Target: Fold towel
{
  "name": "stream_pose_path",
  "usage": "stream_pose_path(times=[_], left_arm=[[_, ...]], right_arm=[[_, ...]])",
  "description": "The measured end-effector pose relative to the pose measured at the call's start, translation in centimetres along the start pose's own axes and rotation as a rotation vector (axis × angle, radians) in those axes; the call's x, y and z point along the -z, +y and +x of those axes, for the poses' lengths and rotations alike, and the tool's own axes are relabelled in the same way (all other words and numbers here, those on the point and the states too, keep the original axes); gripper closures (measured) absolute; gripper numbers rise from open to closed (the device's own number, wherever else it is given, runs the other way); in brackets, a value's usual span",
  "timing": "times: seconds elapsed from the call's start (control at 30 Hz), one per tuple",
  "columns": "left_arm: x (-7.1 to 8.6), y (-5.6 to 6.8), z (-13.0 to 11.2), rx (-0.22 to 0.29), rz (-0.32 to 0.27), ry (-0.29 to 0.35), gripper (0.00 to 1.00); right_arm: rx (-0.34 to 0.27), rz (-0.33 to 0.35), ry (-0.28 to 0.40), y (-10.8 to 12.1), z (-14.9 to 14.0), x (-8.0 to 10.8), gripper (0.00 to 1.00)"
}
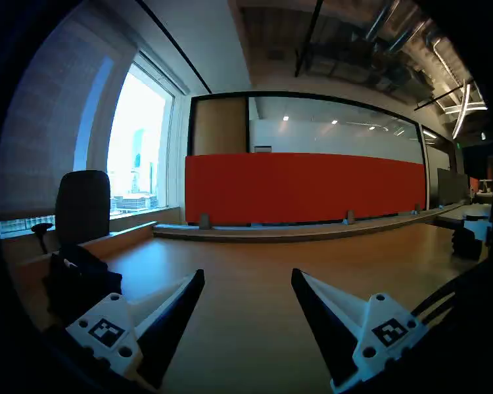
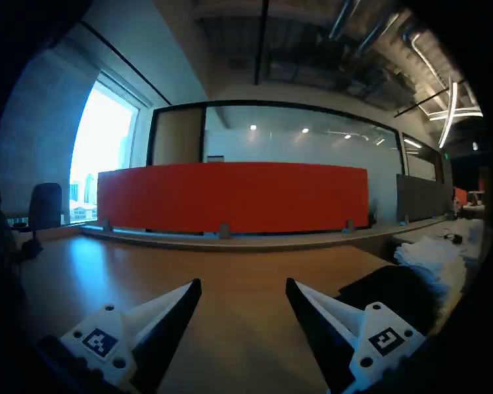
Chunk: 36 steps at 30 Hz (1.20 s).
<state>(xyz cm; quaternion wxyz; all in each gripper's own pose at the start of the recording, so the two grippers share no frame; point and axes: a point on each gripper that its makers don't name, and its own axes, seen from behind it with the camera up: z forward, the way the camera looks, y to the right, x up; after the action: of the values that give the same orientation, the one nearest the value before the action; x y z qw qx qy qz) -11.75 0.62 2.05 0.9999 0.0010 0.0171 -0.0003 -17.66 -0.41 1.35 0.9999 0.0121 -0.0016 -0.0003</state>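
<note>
While the left tool [image 1: 246,289] and right tool [image 2: 243,295] are held wide open and empty above the worktop [image 2: 240,262], stacked white towels [image 2: 434,259] are seen rightward of the right tool, nearest it.

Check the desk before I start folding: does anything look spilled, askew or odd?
Nothing stands out. No spill or damage shows on the desk ahead of the open left gripper and right gripper; white towels sit stacked off to the right.

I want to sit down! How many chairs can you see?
1: a black chair at the far left, beside the bright window. Others could be hidden beyond the red divider.
</note>
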Motion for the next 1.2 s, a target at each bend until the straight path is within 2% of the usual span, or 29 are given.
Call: stream_pose_path(times=[1.2], left_arm=[[0.36, -0.14, 0.73, -0.001, 0.0, -0.003, 0.02]], right_arm=[[0.0, 0.0, 0.0, 0.02, 0.03, 0.04, 0.0]])
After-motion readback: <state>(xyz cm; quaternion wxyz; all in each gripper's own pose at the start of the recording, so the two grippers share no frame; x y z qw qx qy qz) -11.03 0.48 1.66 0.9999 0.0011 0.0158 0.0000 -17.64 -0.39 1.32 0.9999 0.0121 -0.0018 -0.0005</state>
